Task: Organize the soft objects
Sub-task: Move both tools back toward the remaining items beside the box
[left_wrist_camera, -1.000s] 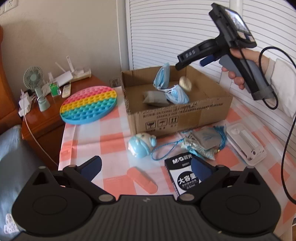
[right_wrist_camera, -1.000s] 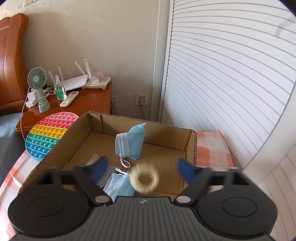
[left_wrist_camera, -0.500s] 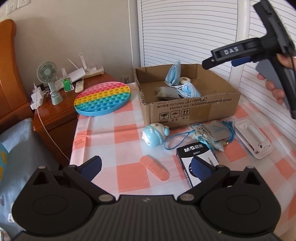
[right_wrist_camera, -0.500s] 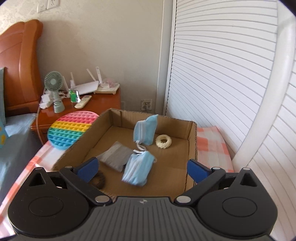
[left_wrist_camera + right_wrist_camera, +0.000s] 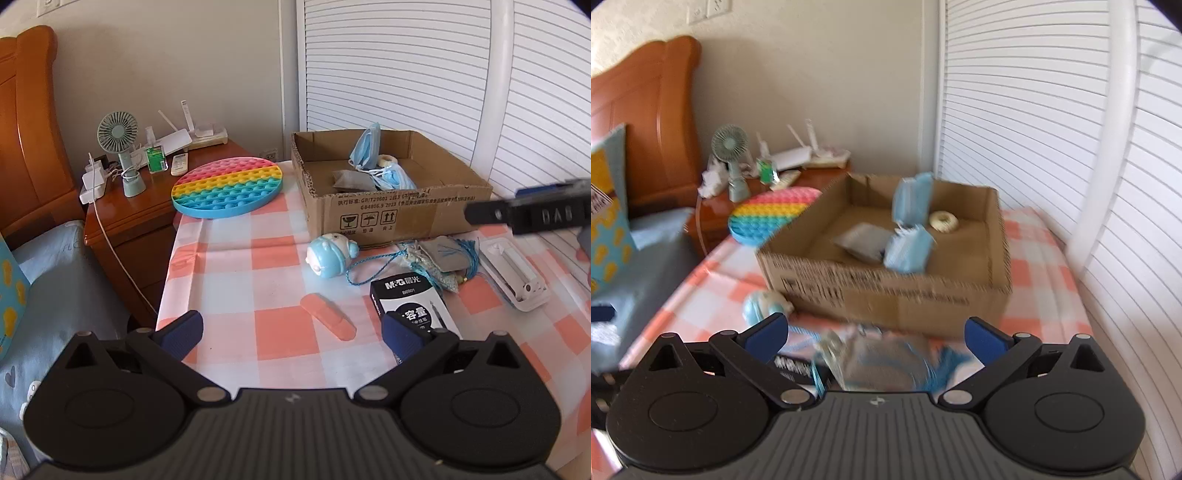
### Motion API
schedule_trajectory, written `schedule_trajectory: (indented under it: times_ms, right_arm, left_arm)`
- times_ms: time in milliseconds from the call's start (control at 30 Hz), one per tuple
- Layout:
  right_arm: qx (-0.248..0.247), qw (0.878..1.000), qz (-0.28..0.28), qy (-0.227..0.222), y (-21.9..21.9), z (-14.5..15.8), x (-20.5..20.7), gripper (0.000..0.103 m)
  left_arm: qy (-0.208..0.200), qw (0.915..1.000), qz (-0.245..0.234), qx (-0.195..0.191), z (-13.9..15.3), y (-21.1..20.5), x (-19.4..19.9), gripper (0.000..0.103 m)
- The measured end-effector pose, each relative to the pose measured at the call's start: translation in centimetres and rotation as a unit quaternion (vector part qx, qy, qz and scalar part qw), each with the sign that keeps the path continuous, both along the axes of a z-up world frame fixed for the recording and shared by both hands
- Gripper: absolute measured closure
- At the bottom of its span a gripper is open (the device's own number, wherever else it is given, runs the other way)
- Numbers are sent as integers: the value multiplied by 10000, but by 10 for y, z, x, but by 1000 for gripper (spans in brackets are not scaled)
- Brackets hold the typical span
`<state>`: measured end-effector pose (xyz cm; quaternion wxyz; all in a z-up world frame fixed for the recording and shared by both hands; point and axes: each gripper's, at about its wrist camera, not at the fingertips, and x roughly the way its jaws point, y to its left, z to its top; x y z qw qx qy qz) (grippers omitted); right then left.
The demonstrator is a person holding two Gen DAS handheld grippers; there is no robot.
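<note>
A cardboard box (image 5: 406, 218) (image 5: 886, 295) stands on the checked tablecloth. Inside it lie two blue face masks (image 5: 908, 247), a grey pouch (image 5: 864, 242) and a cream ring (image 5: 943, 220). In front of the box lie a blue plush toy (image 5: 330, 254), a pile of blue cords with a grey pouch (image 5: 439, 258) (image 5: 882, 363) and a pink strip (image 5: 328, 320). My right gripper (image 5: 877, 334) is open and empty, pulled back above the cord pile. My left gripper (image 5: 291, 330) is open and empty over the near tablecloth.
A rainbow pop-it disc (image 5: 227, 190) lies at the table's far left corner. A black pen box (image 5: 410, 306) and a white plastic case (image 5: 513, 273) lie on the near right. A wooden nightstand (image 5: 147, 206) with a fan stands to the left. Slatted doors stand behind.
The cream ring dropped out of my right gripper into the box. The right gripper then drew back toward the near side of the box. My left gripper shifted back a little.
</note>
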<state>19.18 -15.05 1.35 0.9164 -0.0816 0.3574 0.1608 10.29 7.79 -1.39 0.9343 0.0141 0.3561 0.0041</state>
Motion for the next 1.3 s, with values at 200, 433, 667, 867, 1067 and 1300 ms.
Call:
schedule_trajectory:
  times_ms: [200, 433, 667, 867, 1067, 1300]
  right_arm:
    - [-229, 9997, -94, -48, 3, -10, -32, 0]
    - [-229, 9997, -104, -58, 5, -15, -58, 0]
    - [-402, 9992, -47, 7, 6, -27, -64, 0]
    - [-432, 9989, -65, 151, -3, -38, -58, 0]
    - [-537, 9984, -66, 153, -10, -45, -51, 0]
    - [-511, 9985, -87, 173, -18, -49, -45, 0]
  left_arm:
    - [87, 9999, 72, -57, -7, 5, -1, 1]
    - [336, 9991, 249, -89, -25, 10, 8, 1]
    - [600, 9973, 378, -174, -45, 12, 23, 1]
    - [647, 9968, 393, -269, -51, 11, 39, 1]
    - [744, 9955, 478, -351, -55, 6, 64, 1]
    - [733, 9953, 599, -200, -66, -3, 93, 1]
